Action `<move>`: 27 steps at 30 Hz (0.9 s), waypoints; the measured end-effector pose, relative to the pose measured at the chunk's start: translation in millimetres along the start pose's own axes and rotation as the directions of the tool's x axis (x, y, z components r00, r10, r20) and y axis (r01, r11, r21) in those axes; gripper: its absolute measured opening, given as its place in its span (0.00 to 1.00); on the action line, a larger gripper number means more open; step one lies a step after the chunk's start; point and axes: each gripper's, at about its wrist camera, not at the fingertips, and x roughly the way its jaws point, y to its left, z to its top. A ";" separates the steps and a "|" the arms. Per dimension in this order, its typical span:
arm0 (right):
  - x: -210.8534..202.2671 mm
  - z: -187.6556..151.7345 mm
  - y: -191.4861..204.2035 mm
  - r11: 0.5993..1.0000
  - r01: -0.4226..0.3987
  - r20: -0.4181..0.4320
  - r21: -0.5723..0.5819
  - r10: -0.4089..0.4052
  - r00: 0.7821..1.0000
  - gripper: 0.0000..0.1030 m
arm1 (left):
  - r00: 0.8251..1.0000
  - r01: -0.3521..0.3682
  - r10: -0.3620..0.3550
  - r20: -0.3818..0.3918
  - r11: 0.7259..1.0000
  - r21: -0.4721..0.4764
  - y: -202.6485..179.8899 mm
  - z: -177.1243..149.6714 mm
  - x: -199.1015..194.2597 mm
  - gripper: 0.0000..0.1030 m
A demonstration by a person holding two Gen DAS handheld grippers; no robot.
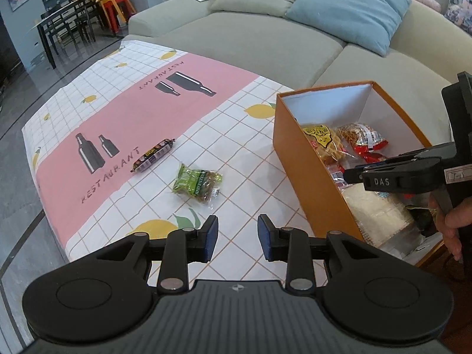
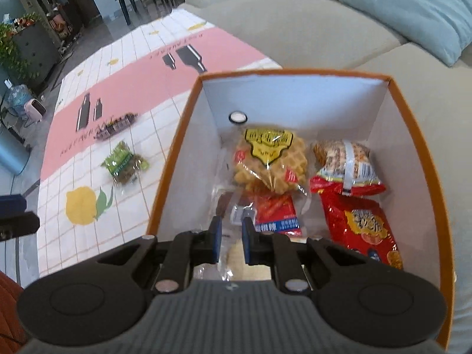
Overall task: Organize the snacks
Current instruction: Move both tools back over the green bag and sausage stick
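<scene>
An orange box [image 1: 292, 147] [image 2: 168, 171] with a white inside stands at the table's right. It holds a yellow waffle pack [image 2: 268, 159], a striped snack bag [image 2: 348, 165], a red bag [image 2: 362, 227] and clear-wrapped packs. A green snack pack [image 1: 196, 184] [image 2: 124, 163] and a dark sausage stick [image 1: 153, 155] [image 2: 116, 125] lie on the tablecloth left of the box. My left gripper [image 1: 237, 237] is open and empty above the cloth, near the green pack. My right gripper [image 2: 230, 239] [image 1: 392, 177] is open with a narrow gap, inside the box above the packs, holding nothing.
The tablecloth [image 1: 141, 109] is white checked with a pink band and lemons. A grey-green sofa [image 1: 265, 38] with cushions runs behind the table. A dining table with chairs [image 1: 65, 23] stands far left. The table's left edge drops to a grey floor [image 1: 17, 177].
</scene>
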 end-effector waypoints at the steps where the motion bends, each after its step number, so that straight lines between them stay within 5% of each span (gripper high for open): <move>1: -3.3 0.1 1.0 1.000 0.007 0.010 0.002 -0.007 1.000 0.12 | 1.000 0.001 -0.001 0.007 1.000 -0.006 2.2 -1.4 -3.9 0.37; 7: -38.1 -6.8 15.9 1.000 -0.005 0.093 0.019 0.003 0.996 0.15 | 0.997 -0.006 0.007 0.077 1.000 -0.019 18.6 -12.5 -32.1 0.39; 12: -75.1 -19.4 42.6 0.998 -0.049 0.237 0.037 0.039 0.971 0.18 | 0.991 -0.060 0.068 0.117 0.996 -0.071 41.4 -25.4 -44.0 0.41; 15: -88.2 -27.8 65.2 0.996 -0.085 0.309 0.020 0.074 0.948 0.37 | 0.989 -0.057 0.071 0.133 0.992 -0.110 60.8 -34.8 -45.6 0.52; 17: -90.5 -34.2 82.5 0.996 -0.095 0.347 -0.002 0.089 0.934 0.36 | 0.989 -0.051 0.069 0.134 0.990 -0.129 72.7 -39.4 -44.2 0.54; 22: -69.3 -40.0 123.7 0.986 -0.134 0.322 -0.097 0.158 0.933 0.40 | 0.990 -0.026 0.040 0.132 0.994 -0.107 95.1 -46.6 -32.8 0.72; 27: -33.0 -35.0 149.3 0.977 -0.111 0.256 -0.182 0.156 0.954 0.46 | 0.993 -0.049 0.055 0.103 0.997 -0.056 109.2 -45.2 -11.6 0.73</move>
